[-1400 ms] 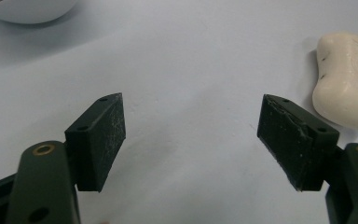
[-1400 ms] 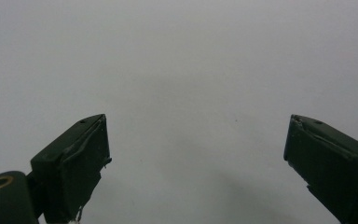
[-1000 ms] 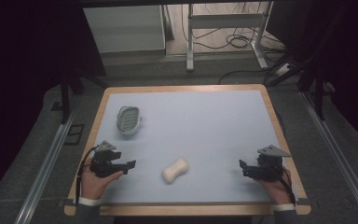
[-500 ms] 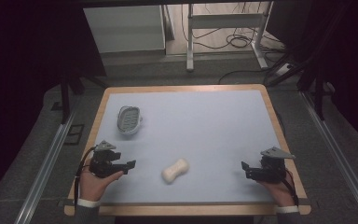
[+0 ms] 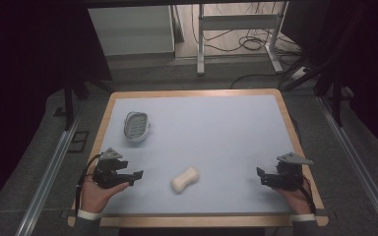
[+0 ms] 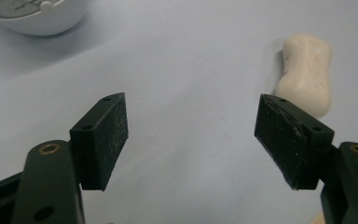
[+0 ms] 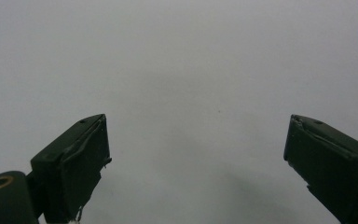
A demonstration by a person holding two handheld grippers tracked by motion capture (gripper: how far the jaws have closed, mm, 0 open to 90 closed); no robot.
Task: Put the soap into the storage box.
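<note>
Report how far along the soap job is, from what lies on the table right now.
Nothing looks done: the soap bar lies bare on the table, apart from the soap dish at the far left. In hand: the left tool sits just left of the bar, jaws wide with nothing between them. The right tool waits open near the right edge. Left, probably: grasp the bar and set it in the dish.

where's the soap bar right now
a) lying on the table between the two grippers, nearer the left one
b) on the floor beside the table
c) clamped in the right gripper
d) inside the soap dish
a: the soap bar lies bare on the table, apart from the soap dish, closer to the left gripper than the right gripper, both open.
</note>
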